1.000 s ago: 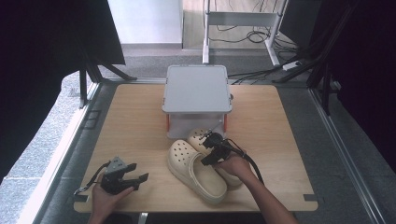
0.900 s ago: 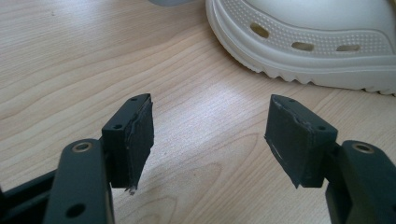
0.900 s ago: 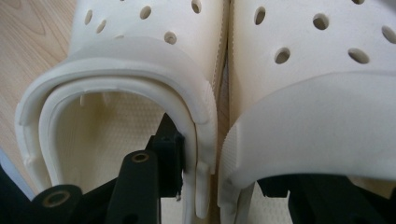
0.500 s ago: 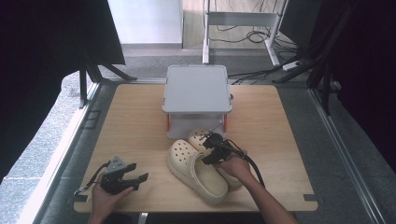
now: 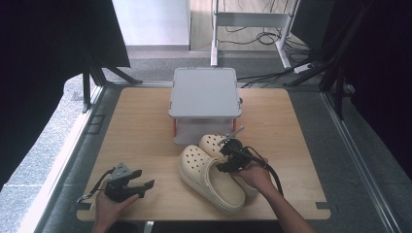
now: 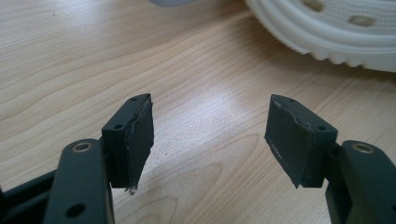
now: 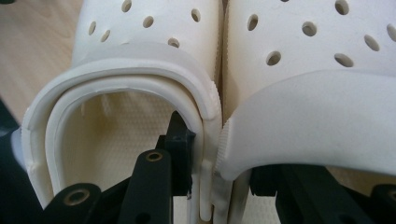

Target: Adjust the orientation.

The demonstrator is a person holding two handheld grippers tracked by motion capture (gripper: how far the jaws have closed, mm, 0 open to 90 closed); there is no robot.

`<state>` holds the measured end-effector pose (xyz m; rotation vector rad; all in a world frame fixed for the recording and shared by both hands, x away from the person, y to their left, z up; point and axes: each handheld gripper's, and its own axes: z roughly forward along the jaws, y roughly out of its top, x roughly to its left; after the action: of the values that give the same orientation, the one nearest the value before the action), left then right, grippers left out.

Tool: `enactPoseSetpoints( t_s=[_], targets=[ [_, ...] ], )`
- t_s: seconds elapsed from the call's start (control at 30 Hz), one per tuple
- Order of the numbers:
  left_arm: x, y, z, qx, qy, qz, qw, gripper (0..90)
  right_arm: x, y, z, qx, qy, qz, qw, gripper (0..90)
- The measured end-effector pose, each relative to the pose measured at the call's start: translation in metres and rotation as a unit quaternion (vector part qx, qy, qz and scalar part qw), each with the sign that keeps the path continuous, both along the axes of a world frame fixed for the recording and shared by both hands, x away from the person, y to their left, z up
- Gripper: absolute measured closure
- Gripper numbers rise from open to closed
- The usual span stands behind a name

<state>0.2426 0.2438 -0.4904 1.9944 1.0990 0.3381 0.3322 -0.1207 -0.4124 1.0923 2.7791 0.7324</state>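
At the lower left of the high view, the left gripper rests low over the wooden table, held in a hand, its jaws spread wide with nothing between them; the left gripper view shows only bare wood grain between its pads. Just right of centre lie two cream clogs side by side, touching along their inner edges. The left clog has its long axis running from the upper left to the lower right of the frame, perforated toe toward the upper left and heel opening toward the lower right. The right clog lies parallel, its toe near a grey lidded box at the table's centre top. The right gripper has one jaw inside each shoe and is clamped on the two adjoining side walls; its jaws have just been closing. Grey floor, cables and a white stand lie beyond the table; dark curtains hang at both sides.
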Motion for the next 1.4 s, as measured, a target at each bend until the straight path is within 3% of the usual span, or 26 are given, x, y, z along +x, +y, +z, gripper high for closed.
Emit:
enactPoseSetpoints(
  t_s=[0.63,1.07,1.4],
  targets=[
    [0.0,0.0,0.0,-0.002,0.001,0.0,1.0,33.2,-0.023,-0.004,0.055,0.027,-0.018,0.039,0.9987,67.1],
    [0.0,0.0,0.0,-0.003,0.002,0.0,1.0,33.2,-0.026,-0.003,0.082,0.053,-0.029,0.053,0.9968,67.1],
    [0.0,-0.001,0.0,-0.002,0.003,0.0,1.0,33.0,-0.022,0.001,0.11,0.059,-0.048,0.059,0.9953,67.2]
  ],
)
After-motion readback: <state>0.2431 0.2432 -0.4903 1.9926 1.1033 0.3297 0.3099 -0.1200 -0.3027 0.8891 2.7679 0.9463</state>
